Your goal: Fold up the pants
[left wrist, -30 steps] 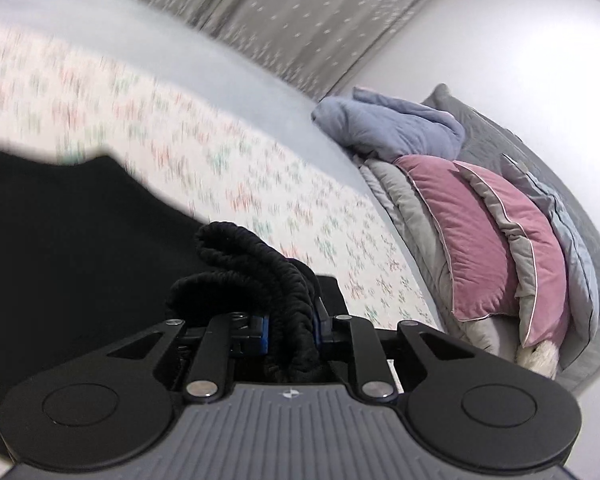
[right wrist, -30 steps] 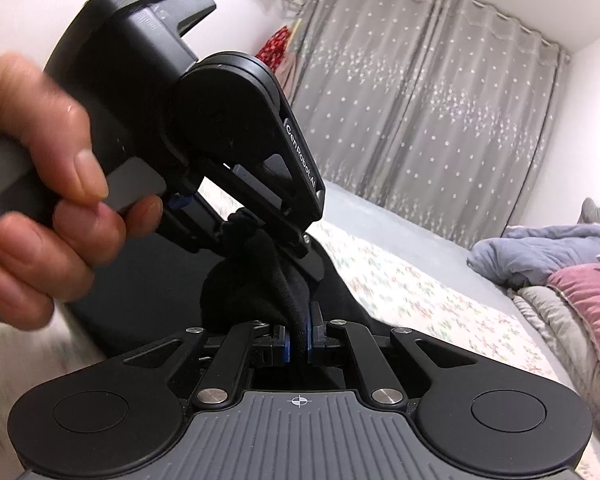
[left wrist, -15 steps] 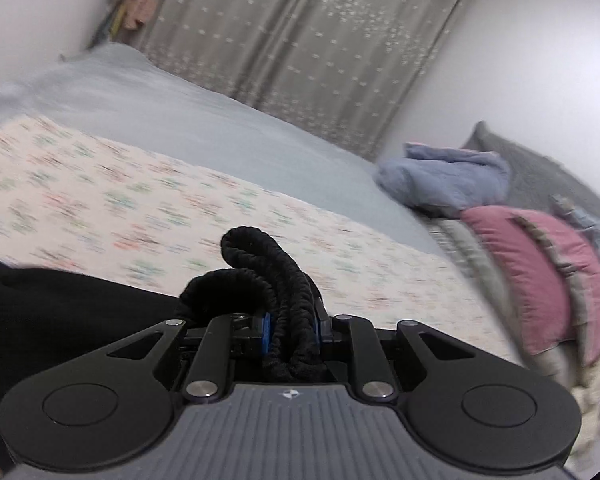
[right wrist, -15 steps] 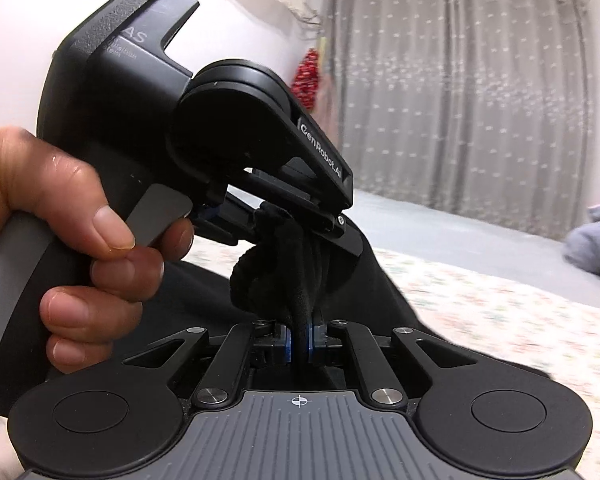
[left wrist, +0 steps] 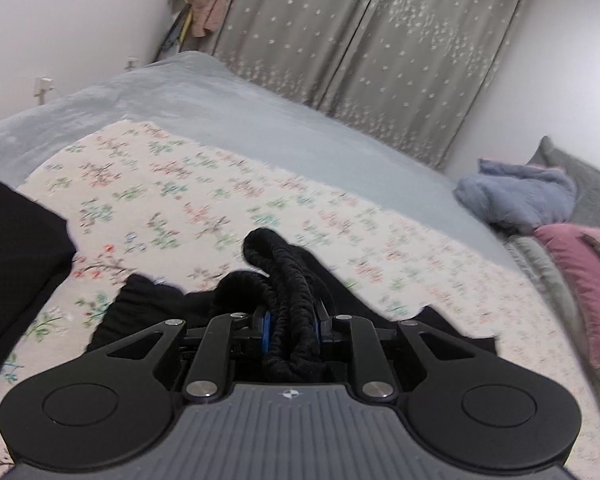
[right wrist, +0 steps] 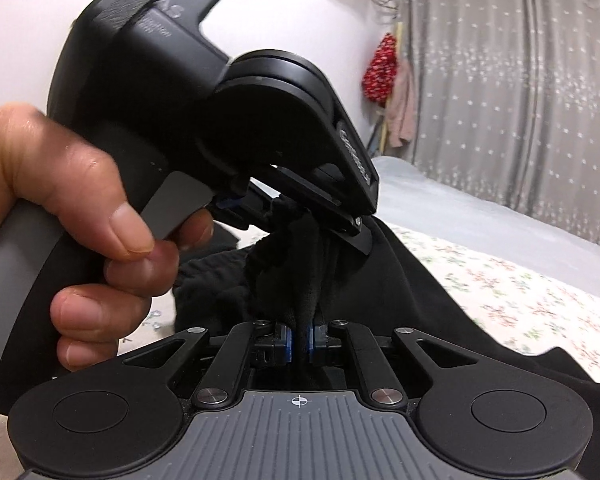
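I've got both ends lifted now: left hand-held gripper (left wrist: 290, 326) clenched on the black pants (left wrist: 278, 268) waistband, right hand-held gripper (right wrist: 299, 338) pinching fabric beside it, higher over the floral bed sheet (left wrist: 172, 196) than a second ago, ready to fold over.

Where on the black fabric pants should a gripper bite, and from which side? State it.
Judging by the current hold: the thick ribbed waistband of the black fabric pants, entered edge-on from above. The left gripper and right gripper pinch bunched fabric there; the band is firmer.
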A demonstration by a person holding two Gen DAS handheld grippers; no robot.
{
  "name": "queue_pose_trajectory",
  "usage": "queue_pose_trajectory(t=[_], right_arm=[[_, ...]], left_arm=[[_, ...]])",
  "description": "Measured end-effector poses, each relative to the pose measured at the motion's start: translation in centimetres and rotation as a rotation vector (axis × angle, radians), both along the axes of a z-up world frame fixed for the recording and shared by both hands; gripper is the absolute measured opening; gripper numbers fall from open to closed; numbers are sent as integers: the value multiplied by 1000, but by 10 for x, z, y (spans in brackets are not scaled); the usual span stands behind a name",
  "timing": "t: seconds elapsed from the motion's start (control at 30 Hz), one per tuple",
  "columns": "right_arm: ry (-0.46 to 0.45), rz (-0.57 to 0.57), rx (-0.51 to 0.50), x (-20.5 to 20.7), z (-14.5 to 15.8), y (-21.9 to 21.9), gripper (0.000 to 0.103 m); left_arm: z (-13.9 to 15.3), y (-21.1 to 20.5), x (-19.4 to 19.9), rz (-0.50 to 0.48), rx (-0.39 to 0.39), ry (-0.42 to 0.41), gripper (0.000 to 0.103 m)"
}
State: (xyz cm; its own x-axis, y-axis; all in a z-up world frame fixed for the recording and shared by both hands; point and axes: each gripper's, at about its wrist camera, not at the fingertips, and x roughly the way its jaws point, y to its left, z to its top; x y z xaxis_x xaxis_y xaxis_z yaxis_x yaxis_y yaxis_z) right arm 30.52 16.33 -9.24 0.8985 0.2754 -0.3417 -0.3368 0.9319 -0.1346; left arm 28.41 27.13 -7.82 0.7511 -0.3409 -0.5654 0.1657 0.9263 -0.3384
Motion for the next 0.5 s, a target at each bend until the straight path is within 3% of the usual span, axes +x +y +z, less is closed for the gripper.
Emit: queue_pose_trajectory(t=[0.1,0.17,0.27,0.3,0.33,0.37,0.43,0.5], right_arm=[[72,5,-22,12,-18,7,8],[143,15,-38,20,-33,9,10],[130,55,-65,20,-42,5,16],[133,75,-52,19,-39,0,19],[150,94,-24,18,-35,-9,23],[171,102,16,15,-30,-16,27],[191,105,140,4,-20,-47,45],[192,82,193,-10,-15,-76,49]], left_arm=[[-24,1,12,33,93,93,31],[-28,-1,11,24,108,96,31],[-19,-2,5,20,123,87,34],[-16,-1,5,23,134,83,38],[-12,-4,2,34,164,79,49],[-11,-7,4,48,203,81,52],[-3,-12,2,68,254,67,56],[11,-17,-7,124,311,21,61]])
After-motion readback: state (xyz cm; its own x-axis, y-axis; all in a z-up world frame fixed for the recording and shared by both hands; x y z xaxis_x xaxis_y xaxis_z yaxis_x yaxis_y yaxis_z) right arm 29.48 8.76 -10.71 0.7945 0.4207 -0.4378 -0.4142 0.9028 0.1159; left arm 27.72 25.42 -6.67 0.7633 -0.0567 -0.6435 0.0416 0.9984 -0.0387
